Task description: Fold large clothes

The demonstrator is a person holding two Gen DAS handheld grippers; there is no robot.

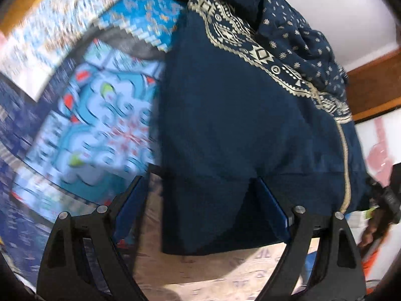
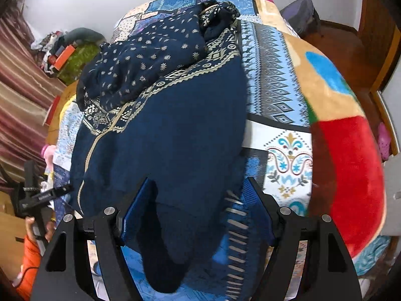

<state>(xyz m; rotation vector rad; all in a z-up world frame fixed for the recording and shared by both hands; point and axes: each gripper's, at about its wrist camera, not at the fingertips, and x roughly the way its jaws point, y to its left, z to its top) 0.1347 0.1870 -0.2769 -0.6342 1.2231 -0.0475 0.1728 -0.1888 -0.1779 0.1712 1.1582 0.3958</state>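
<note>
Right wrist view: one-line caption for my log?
Right gripper open around the navy garment's near edge on the patchwork bedspread.

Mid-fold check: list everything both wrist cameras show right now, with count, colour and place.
Garment: one, navy with cream geometric trim, spread along the bed, near hem between both grippers' fingers.
Bedspread: one, blue and white patchwork, under the garment.
Blanket: one, tan, red and blue, right side of bed.
Curtain: one, maroon striped, far left.
Clutter pile: green, orange and grey items, beyond the bed at left; count unclear.
Left hand-held gripper: black, blue pads, jaws apart around the hem.
Right hand-held gripper: black, blue pads, jaws apart, hem between them.
</note>
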